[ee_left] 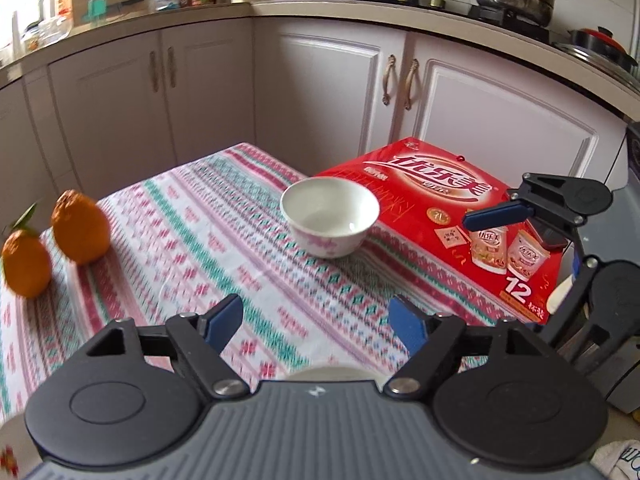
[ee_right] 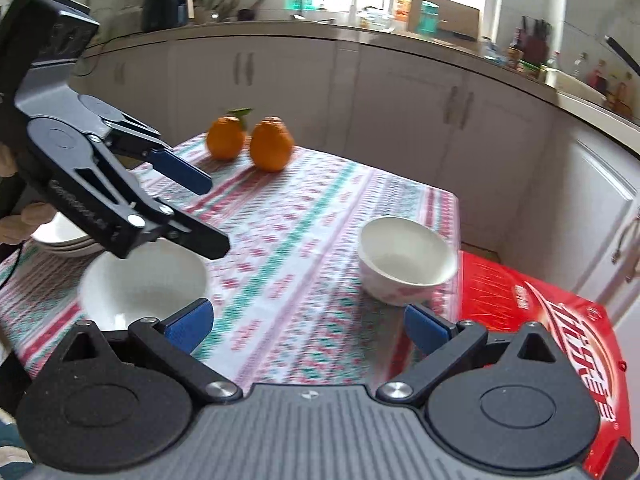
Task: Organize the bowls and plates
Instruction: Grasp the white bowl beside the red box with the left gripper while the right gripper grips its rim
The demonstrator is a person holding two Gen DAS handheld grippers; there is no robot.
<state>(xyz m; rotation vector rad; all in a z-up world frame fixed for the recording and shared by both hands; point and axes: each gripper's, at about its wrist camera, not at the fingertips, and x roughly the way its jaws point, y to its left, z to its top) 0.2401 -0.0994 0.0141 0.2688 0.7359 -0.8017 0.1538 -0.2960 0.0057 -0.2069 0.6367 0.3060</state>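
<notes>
Both hand-held grippers hang over the desk (ee_left: 200,216) with nothing between their pads: the left hand-held gripper (ee_left: 316,322) has its jaws partly apart, and the right hand-held gripper (ee_right: 306,326) is spread wide. A small bowl (ee_left: 330,218) stands upright on the cloth, touching the red box (ee_left: 460,216). In the right wrist view a larger bowl (ee_right: 144,284) sits under the left one, beside stacked plates (ee_right: 64,240), with two oranges (ee_right: 248,142) at the far edge.

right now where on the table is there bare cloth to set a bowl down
The widest bare patch of tablecloth lies in the middle, between the two oranges, the small flowered bowl and the large white bowl. It is crowded at the left, where stacked plates sit behind the large bowl, and the red carton borders the right edge.
</notes>
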